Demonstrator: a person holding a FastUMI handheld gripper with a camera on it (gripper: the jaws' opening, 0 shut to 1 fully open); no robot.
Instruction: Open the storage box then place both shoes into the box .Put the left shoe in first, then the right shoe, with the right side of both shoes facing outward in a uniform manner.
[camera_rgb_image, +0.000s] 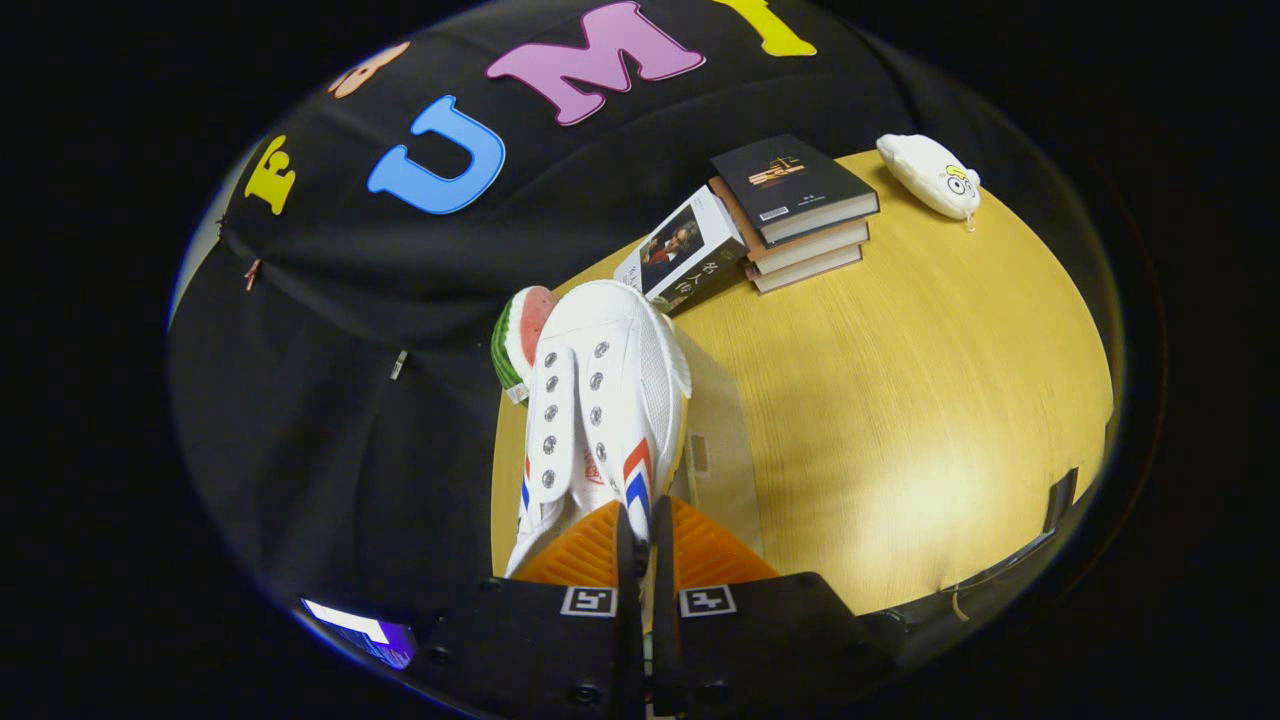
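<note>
Gripping one white shoe (600, 420), your gripper (641, 545) has its fingers nearly together, pinching the shoe's side wall at the heel end between them. That shoe hangs lifted, toe pointing away at about 12 o'clock from the fingers, tongue and two rows of metal eyelets facing you, red and blue stripes on its side just ahead of the fingertips. A small red mark sits near the stripes; you cannot read it. Under the shoe, at about 1 o'clock, lies one pale translucent storage box (722, 450) on the wooden table (920, 400). Beyond the toe at 11 o'clock peeks one watermelon-slice toy (515, 340). Farther off at 1 o'clock you see four books: one book (685, 250) leaning against a stack of three books (800, 205). Farthest, at 2 o'clock, rests one white plush toy (930, 175).
</note>
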